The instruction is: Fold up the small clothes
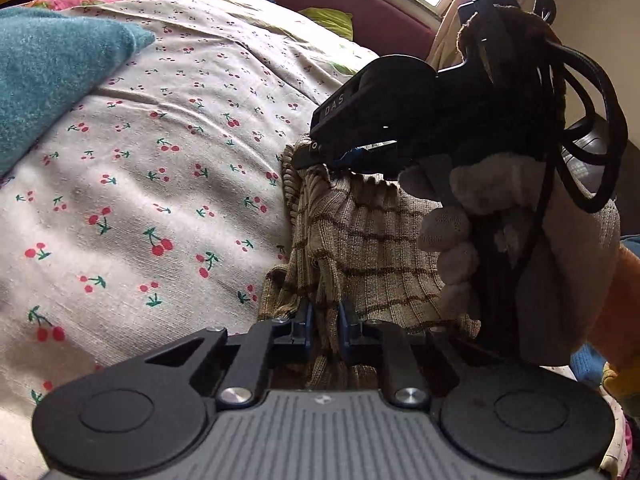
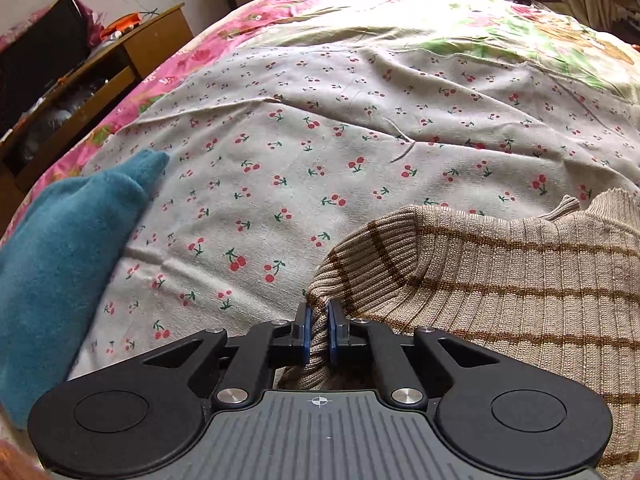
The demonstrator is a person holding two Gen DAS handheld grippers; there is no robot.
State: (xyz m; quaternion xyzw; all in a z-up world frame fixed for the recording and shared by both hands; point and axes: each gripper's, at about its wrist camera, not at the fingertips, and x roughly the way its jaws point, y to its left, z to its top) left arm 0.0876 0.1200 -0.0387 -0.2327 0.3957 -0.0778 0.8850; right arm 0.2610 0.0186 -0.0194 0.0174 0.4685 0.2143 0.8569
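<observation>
Ribbed knit sweater (image 2: 500, 280), fuzzy teal cloth (image 2: 60, 260), thin printed cotton sheet (image 2: 320, 140).

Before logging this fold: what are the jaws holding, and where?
Both hold the beige striped knit garment: left gripper pinches a bunched fold, right gripper its ribbed edge.

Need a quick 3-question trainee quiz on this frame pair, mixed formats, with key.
1. True or false: the left tool is shut on the striped beige sweater.
2. Multiple choice: what does the right tool pinch? A) the teal towel B) a ribbed fold of the sweater C) the cherry-print sheet
3. Fill in: the teal towel lies on the ____-print sheet.

Key: 1 true; 2 B; 3 cherry
</observation>
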